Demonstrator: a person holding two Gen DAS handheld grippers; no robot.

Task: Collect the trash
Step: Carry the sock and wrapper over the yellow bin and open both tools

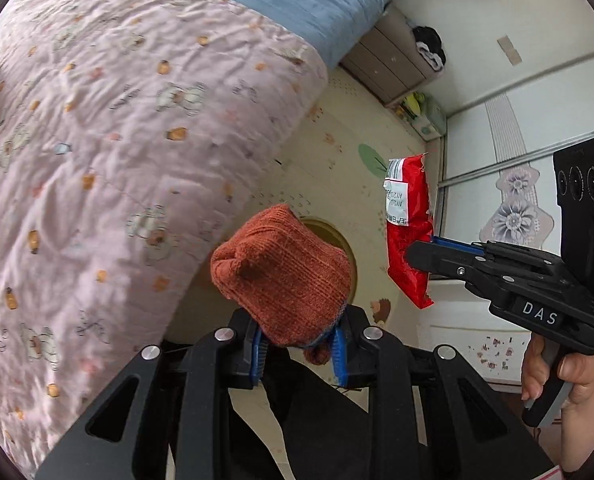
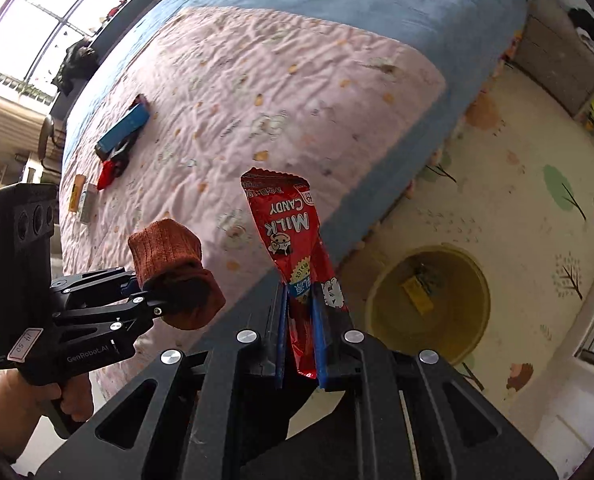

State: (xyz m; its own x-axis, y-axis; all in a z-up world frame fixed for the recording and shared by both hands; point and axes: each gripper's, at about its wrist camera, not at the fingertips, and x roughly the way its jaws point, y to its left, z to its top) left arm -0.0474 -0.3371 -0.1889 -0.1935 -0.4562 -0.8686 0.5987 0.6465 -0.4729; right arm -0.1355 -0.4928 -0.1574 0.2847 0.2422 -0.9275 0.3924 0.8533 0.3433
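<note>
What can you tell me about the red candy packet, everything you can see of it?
The red candy packet is a long, glossy, crinkled foil-like wrapper printed "Milk Candy" with a cartoon cow, and a white label on its back. It has crimped ends. The right gripper is shut on its lower part, holding it roughly upright in the air, clear of the bed and the yellow bin on the floor.

We hold our left gripper closed on an orange knitted piece. Our right gripper is closed on a red candy wrapper, both raised side by side.
</note>
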